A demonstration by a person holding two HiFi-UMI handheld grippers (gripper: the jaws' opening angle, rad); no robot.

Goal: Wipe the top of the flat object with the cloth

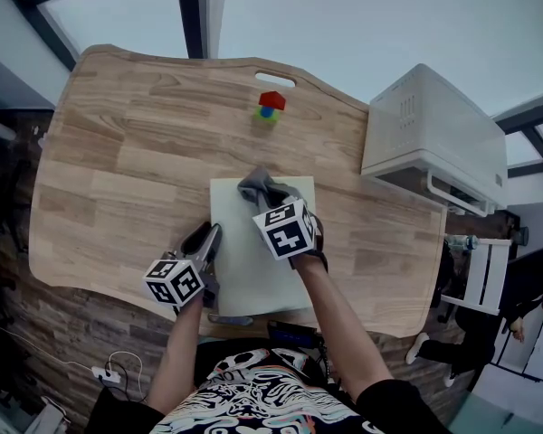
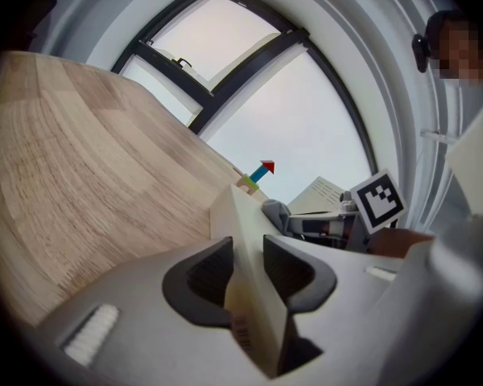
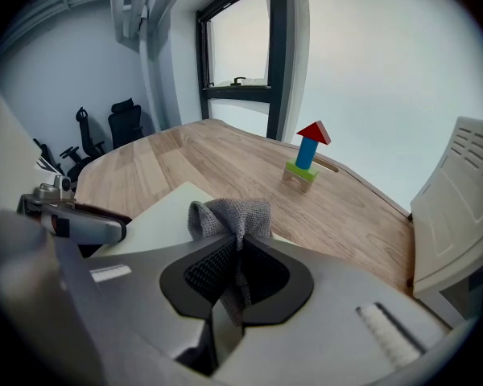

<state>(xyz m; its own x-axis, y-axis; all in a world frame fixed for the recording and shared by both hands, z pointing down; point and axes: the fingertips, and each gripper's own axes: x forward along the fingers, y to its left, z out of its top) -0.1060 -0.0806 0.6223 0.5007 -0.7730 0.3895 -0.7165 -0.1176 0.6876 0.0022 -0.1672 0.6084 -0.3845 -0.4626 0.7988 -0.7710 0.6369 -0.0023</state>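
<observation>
The pale cream, flat rectangular board (image 1: 242, 260) is laid on the light wooden worktop (image 1: 118, 152), toward its 6 o'clock edge. The board's 9 o'clock edge is pinched between the left tongs (image 2: 245, 256). A crumpled grey knitted cloth (image 1: 258, 186) is clamped in the right tongs (image 3: 240, 252) and held at the board's 12 o'clock end. A small coloured block tower with a red roof (image 1: 270, 107) is seen at 12 o'clock, and a white boxy appliance (image 1: 430, 134) at 2 o'clock.
</observation>
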